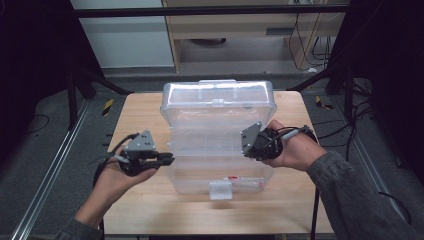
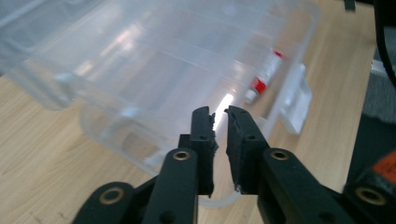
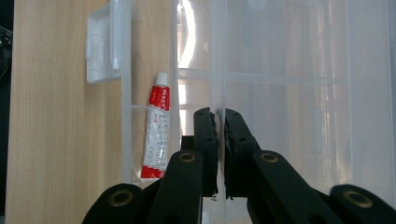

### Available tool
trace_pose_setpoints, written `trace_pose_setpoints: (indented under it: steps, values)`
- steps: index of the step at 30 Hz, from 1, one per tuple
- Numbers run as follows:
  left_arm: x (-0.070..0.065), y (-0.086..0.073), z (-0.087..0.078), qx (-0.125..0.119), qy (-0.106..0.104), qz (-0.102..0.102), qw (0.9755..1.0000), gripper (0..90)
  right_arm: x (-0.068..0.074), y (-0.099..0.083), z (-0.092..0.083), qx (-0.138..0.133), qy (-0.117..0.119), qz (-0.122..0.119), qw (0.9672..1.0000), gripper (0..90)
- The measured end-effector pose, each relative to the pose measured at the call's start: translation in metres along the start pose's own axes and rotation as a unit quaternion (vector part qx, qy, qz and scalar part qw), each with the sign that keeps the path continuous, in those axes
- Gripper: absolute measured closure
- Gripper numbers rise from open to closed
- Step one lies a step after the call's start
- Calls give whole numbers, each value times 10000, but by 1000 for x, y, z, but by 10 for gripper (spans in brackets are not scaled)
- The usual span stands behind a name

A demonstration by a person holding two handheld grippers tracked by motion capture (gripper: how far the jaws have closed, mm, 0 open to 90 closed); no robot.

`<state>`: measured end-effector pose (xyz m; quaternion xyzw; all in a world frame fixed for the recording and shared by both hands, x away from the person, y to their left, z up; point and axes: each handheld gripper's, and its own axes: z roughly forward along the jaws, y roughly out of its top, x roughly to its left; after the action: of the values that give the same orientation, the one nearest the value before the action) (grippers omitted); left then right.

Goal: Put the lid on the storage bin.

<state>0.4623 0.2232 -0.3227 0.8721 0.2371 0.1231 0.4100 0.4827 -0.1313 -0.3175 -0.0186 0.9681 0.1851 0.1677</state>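
A light wooden table (image 1: 150,115) stands on grey floor (image 1: 45,165) (dark at the sides), pale cabinets (image 1: 250,30) behind.

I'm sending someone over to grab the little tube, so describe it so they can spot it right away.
On the wooden table stands a clear plastic box with its lid up. Look inside its near edge, just behind the white front latch. The small red and white tube with a white cap lies flat there, the only coloured item in the box.

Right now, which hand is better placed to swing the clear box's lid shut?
Left. The left tongs hang free beside the clear box, holding nothing, while the right tongs appear clamped on its side wall, steadying it. The lid stands open at the far side.
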Motion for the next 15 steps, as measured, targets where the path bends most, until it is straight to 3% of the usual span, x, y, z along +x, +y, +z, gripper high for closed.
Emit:
trace_pose_setpoints:
  steps: [4,11,15]
  values:
    - [22,8,-1,-174,-43,-488,9986,895,0,0,0,0,-7,-4,10000,853]
    - [41,26,7,-121,316,-675,9971,897,1,0,0,3,-15,-4,10000,849]
    - [47,29,12,-139,299,-889,9955,898,2,-1,0,6,-15,-37,10000,846]
